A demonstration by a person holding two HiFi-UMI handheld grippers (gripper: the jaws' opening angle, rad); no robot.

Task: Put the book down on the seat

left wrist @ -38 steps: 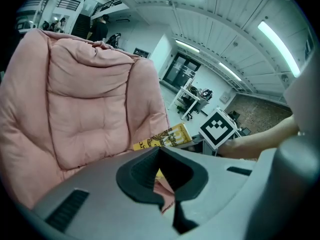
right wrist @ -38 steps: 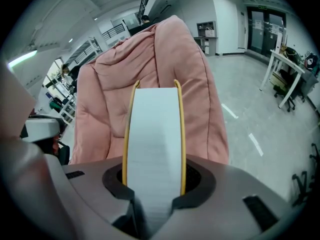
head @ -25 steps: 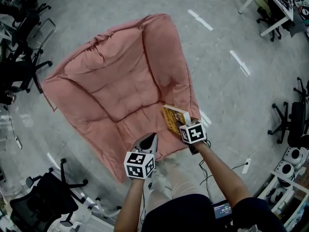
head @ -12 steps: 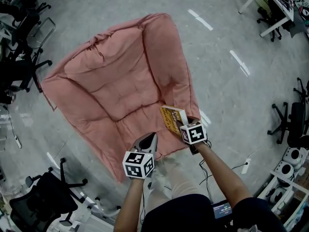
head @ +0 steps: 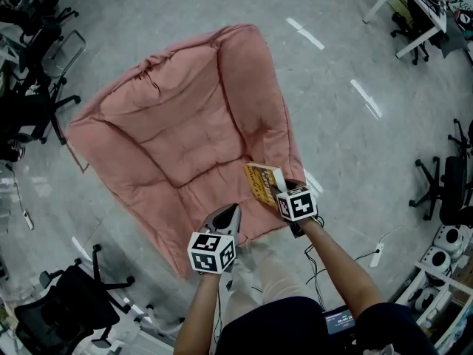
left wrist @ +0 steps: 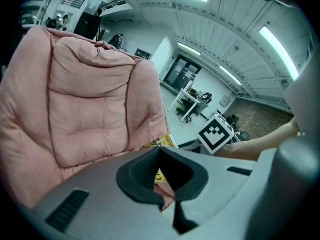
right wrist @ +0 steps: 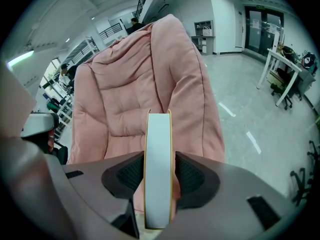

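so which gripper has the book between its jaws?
The right gripper: book between its jaws, which have just been opening; the left gripper is shut, empty.

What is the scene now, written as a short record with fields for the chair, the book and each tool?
chair: pink padded chair on a grey floor
book: yellow book at the front right of the seat, page edge upright
right tool: right tool has just been opening its jaws; the book stands between them and the pads seem not to press it
left tool: left tool is shut and holds nothing, near the seat's front edge
task state: book lowered to the seat, right tool not yet drawn away
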